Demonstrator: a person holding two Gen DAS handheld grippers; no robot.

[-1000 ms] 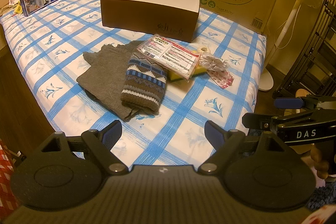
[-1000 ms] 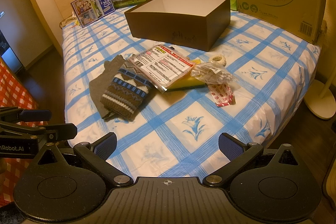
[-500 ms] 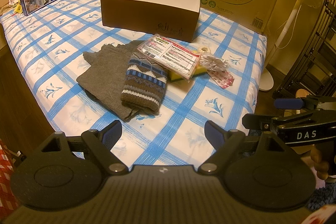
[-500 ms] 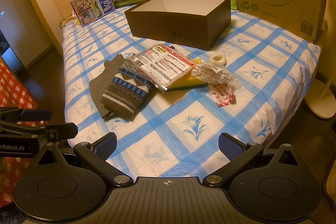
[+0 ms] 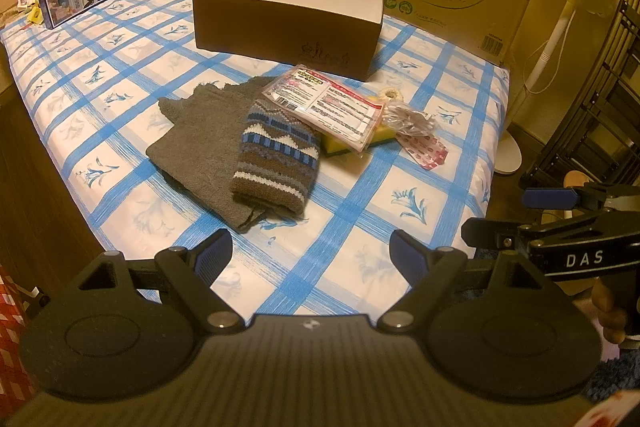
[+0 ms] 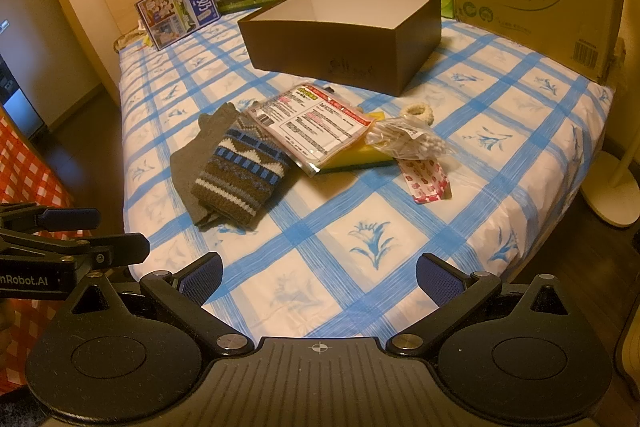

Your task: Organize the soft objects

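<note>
**Both claws spread and empty over the near edge of the bed**

I had the left claw (image 5: 310, 253) spread wide, its blue-padded fingers (image 5: 210, 257) well apart, pinching nothing and touching nothing. It hovered above the near edge of the blue-checked bedsheet (image 5: 120, 67). The right claw (image 6: 318, 277) stood the same way: wide apart, empty, clear of the sheet.

Ahead of the left claw and slightly to its left lay the patterned knit sock (image 5: 276, 157), resting on a flat grey knit cloth (image 5: 196, 143). Beyond the sock, a printed plastic packet (image 5: 332, 107) leaned over a yellow sponge (image 5: 338, 145). Further right sat a clear bag of cotton swabs (image 5: 408, 117), a cream scrunchie (image 5: 390, 93) and a small red-patterned pack (image 5: 426, 155). The open brown box (image 5: 288, 27) stood farther ahead, behind all of these.

From the right claw, the sock (image 6: 240, 173) lay ahead to the left, the box (image 6: 340, 47) straight ahead and far. The other claw showed at each view's edge.
</note>
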